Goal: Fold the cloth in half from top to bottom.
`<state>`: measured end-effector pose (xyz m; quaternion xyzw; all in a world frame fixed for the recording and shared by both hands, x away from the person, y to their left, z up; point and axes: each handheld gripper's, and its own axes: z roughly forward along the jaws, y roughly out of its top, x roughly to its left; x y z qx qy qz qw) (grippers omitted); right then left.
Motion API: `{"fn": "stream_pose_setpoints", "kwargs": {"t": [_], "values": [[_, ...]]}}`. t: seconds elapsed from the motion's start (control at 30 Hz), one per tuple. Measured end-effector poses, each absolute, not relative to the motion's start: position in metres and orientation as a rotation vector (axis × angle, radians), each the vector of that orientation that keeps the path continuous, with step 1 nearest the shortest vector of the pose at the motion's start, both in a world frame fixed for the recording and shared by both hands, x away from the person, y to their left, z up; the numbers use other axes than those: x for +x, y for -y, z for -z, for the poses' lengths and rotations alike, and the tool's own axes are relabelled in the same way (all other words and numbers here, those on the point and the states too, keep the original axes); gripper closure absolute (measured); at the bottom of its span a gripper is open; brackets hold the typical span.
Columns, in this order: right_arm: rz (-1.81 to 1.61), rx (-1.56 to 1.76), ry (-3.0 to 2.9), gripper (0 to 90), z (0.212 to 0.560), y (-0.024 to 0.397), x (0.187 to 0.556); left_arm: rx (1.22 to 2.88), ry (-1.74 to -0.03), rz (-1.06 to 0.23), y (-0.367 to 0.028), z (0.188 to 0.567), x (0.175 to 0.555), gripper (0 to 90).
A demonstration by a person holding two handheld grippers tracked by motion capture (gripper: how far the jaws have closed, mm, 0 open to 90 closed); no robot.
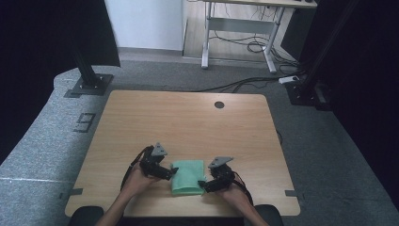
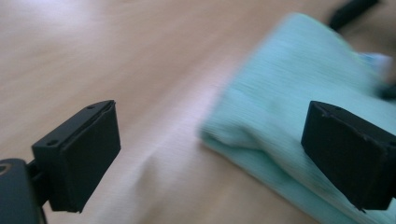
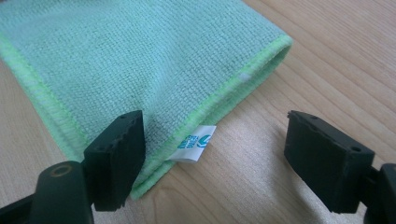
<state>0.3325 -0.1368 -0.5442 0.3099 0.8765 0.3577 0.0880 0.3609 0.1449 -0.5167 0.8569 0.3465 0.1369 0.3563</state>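
Folded green cloth [image 1: 188, 177] with lighter stitched hem and white label [image 3: 192, 143] lies flat near the table's [image 1: 188, 117] front edge. Left gripper [image 1: 172, 172] and right gripper [image 1: 203, 185] flank it, both spread open; contact seemingly none, though blurred.

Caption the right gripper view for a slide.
Open right gripper straddling the tagged corner of a folded green cloth on the wooden table.

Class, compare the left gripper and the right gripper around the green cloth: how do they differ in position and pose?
The left gripper sits at the green cloth's left edge, while the right gripper sits at its near right corner. In the gripper views, the left gripper straddles a plain folded edge, while the right gripper straddles the corner bearing a white label. Both stand open, gripping nothing, low over the wooden table.
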Motion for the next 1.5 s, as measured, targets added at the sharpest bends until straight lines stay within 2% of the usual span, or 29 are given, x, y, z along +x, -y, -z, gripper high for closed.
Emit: {"fn": "stream_pose_setpoints", "kwargs": {"t": [0.2,0.47,0.57,0.8,1.0,1.5], "values": [[-1.068,0.921,-2.606,20.3,0.545,0.137,0.332,2.237,-0.986,-0.389,-0.147,0.531,0.373,3.9],[-1.067,0.928,-2.599,20.2,0.545,0.138,0.331,2.259,-0.976,-0.413,-0.145,0.535,0.373,3.6],[-1.066,0.930,-2.598,19.7,0.545,0.138,0.331,2.265,-0.937,-0.433,-0.143,0.527,0.366,3.7],[-1.061,0.944,-2.593,18.3,0.545,0.137,0.331,2.292,-0.841,-0.389,-0.137,0.515,0.334,3.3],[-1.066,0.949,-2.588,17.7,0.545,0.137,0.331,2.313,-0.833,-0.349,-0.138,0.524,0.310,3.3],[-1.133,0.952,-2.588,18.1,0.537,0.140,0.316,2.308,-0.874,-0.392,-0.139,0.536,0.303,2.1]]}}
